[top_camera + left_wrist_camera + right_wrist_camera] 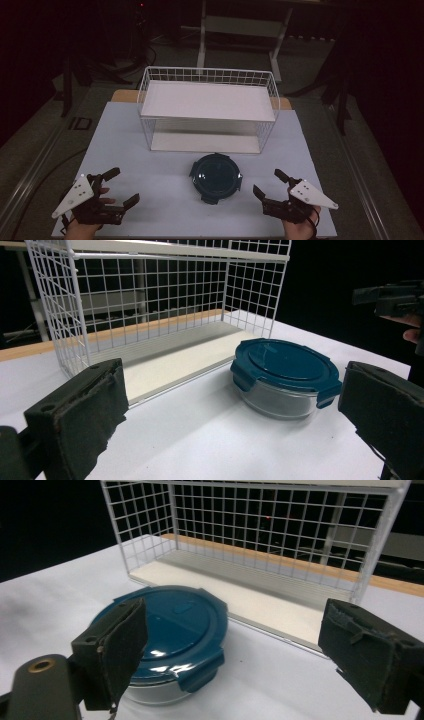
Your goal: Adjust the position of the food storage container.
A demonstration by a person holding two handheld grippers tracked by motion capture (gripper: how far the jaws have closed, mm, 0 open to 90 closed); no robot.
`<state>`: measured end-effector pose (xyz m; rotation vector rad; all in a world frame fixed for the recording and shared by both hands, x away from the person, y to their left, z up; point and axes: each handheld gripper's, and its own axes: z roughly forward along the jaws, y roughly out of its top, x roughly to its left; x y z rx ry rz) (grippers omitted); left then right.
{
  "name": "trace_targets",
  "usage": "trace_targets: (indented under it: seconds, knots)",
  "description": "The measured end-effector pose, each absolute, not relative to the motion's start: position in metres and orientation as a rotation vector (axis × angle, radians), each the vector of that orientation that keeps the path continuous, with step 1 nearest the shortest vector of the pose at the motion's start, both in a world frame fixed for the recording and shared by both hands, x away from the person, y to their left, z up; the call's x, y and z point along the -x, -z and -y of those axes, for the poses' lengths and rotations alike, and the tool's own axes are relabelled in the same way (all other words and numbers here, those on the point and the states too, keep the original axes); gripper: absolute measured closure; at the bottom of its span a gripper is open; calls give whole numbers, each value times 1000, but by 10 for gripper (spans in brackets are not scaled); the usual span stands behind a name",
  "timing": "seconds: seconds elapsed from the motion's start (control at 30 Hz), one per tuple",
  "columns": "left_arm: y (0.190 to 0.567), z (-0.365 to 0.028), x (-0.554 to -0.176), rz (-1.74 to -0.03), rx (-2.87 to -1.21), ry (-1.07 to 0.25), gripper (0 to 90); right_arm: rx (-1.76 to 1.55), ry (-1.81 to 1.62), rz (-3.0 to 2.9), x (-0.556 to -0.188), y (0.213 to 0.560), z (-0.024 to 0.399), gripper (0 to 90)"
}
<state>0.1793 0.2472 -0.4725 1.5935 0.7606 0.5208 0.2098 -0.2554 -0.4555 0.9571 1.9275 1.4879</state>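
The step in hand is judged to be the first approach to the round container (215, 177), which is set on the table (150, 170) with its dark blue clip lid shut. For a sound grip, the container would best be taken from both sides at once, with the jaws brought in low against the clear wall below the lid rather than onto the lid's side clips, which could be sprung open. The pads should be kept level with the table, and the wire shelf rack (207, 107) just behind should be given room, since a lift straight back could catch its front edge.

Read from left to right in the high view: the left gripper (120, 187) is held near the table's front left corner, its jaws spread wide with nothing between them. The container is placed to its right and slightly farther from the person, well apart from the pads; in the left gripper view it is seen ahead, toward the right jaw. The container is centred between the two hands, just in front of the rack's lower shelf. The right gripper (268, 183) is held at the front right, its jaws likewise parted and empty, with the container to its left and not touched; in the right gripper view its left jaw is seen in front of the lid.
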Motion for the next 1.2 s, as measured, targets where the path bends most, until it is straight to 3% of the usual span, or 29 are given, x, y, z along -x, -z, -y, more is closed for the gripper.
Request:
trace_targets:
  seconds: [0.43,0.93,1.07,1.1,1.17,1.2]
  knots:
    - [473,-245,-179,-750,-1606,-513,0,-924,-1534,-1920,-203,438,249,115]
    - [474,-245,-181,-747,-1609,-499,0,-967,-1530,-2075,-223,420,231,105]
    - [474,-244,-181,-745,-1616,-496,0,-948,-1510,-2132,-225,423,222,160]
    - [474,-244,-181,-744,-1615,-494,0,-937,-1495,-2167,-226,426,219,236]
    - [474,-243,-181,-744,-1616,-495,0,-938,-1483,-2171,-226,428,218,244]
    - [474,-243,-181,-743,-1617,-493,0,-936,-1480,-2186,-226,430,217,295]
